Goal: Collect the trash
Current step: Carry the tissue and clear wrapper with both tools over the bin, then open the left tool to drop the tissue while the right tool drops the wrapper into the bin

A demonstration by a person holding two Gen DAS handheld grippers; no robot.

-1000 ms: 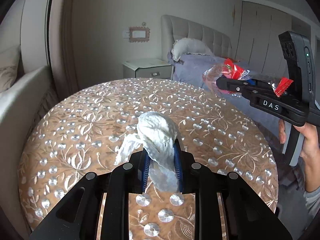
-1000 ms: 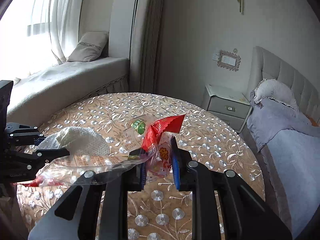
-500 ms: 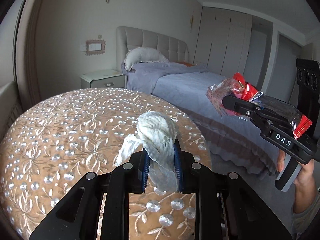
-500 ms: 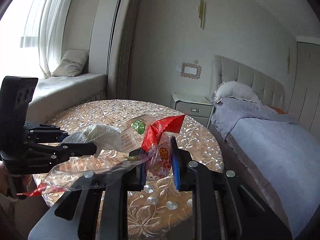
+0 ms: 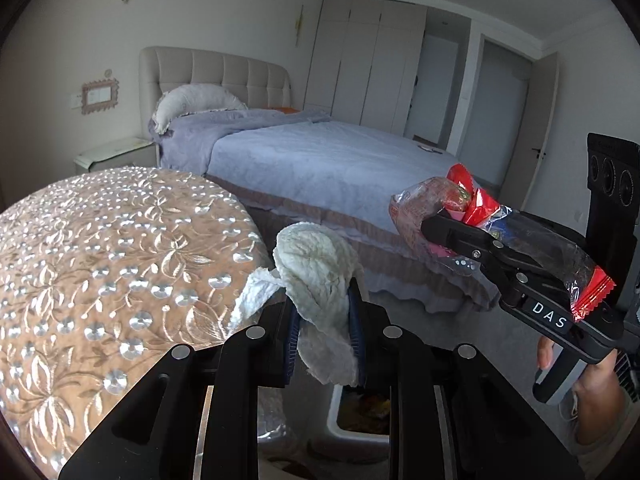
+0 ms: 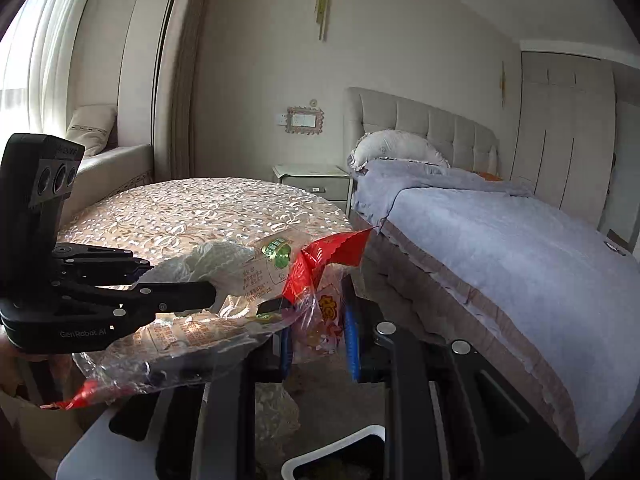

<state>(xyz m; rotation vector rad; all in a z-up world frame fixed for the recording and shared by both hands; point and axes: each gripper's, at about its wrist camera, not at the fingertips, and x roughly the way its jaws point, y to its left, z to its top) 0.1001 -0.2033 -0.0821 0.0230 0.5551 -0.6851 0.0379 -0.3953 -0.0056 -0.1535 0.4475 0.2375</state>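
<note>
My left gripper [image 5: 325, 322] is shut on a crumpled white tissue [image 5: 316, 276], held in the air past the round table's edge. My right gripper [image 6: 316, 320] is shut on clear and red plastic snack wrappers [image 6: 280, 276]; it shows at the right of the left wrist view [image 5: 452, 236] with the wrappers [image 5: 472, 208]. The left gripper [image 6: 204, 290] and tissue [image 6: 208, 258] show at the left of the right wrist view. A white trash bin [image 5: 360, 416] with rubbish inside stands on the floor below both grippers; it also shows in the right wrist view [image 6: 340, 460].
The round table with a gold floral cloth [image 5: 100, 260] is to the left. A bed with a lilac cover [image 5: 320, 160] lies ahead. A nightstand [image 6: 312, 180], a window seat [image 6: 108, 168] and wardrobe doors [image 5: 368, 72] line the walls.
Both grippers have swung right, off the table top and toward the bed, each still holding its trash. The trash bin has come into view below them.
</note>
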